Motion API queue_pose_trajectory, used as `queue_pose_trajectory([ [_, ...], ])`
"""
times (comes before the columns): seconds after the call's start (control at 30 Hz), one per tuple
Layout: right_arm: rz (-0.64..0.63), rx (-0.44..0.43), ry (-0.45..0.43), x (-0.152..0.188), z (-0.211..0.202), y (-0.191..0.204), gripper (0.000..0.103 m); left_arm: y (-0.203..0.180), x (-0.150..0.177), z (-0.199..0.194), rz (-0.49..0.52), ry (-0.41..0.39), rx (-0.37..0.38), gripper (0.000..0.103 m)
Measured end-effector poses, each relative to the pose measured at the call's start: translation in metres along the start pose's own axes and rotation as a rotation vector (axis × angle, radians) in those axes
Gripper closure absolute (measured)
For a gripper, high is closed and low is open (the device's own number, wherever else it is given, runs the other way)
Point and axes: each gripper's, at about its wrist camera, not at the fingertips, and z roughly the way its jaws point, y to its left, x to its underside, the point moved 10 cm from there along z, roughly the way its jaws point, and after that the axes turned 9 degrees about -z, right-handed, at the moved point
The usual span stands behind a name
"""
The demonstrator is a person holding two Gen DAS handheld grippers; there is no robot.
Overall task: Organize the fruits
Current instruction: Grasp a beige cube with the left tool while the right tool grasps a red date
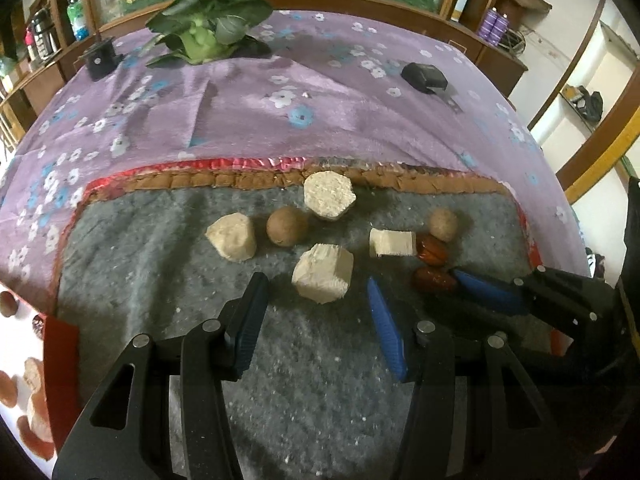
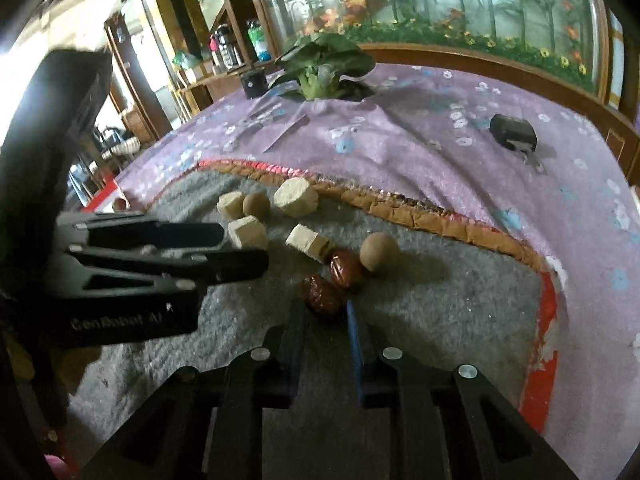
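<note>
On the grey felt mat (image 1: 168, 264) lie several pale cut chunks, two brown round fruits and two red dates. My left gripper (image 1: 318, 284) is open, its jaws either side of the nearest pale chunk (image 1: 323, 273), apart from it. My right gripper (image 2: 322, 310) is open around the nearer red date (image 2: 320, 295); its pads are close to the date but I cannot tell if they touch. The second date (image 2: 346, 267) lies just behind, beside a round fruit (image 2: 378, 251). In the left wrist view the right gripper (image 1: 448, 280) reaches the date (image 1: 434, 280) from the right.
A purple flowered cloth (image 1: 320, 112) covers the table beyond the mat. A leafy green vegetable (image 1: 208, 28) and two black objects (image 1: 424, 77) lie at the back. A printed box (image 1: 28, 380) with fruit pictures sits at the left edge. Wooden cabinets surround the table.
</note>
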Motion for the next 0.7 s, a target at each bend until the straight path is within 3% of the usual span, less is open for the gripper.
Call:
queue_pose_trajectory([
  [0.17,-0.014,0.012,0.003,0.0,-0.001,0.002,0.084,-0.002,-0.006,0.004,0.007,-0.027,0.012,0.054],
  [0.2,-0.018,0.017,0.005,0.0,-0.001,0.003,0.085,0.0,-0.007,0.005,0.015,-0.043,-0.005,0.066],
  [0.27,-0.02,0.02,0.013,0.002,-0.002,0.005,0.085,0.001,-0.007,0.003,0.039,-0.063,-0.011,0.077],
  [0.4,-0.009,0.008,0.012,0.003,-0.008,0.011,0.085,0.007,0.0,-0.007,0.014,-0.053,0.023,0.077],
  [0.7,-0.02,-0.025,-0.014,0.001,-0.022,0.049,0.085,0.027,0.02,-0.045,0.0,-0.102,-0.016,0.077],
])
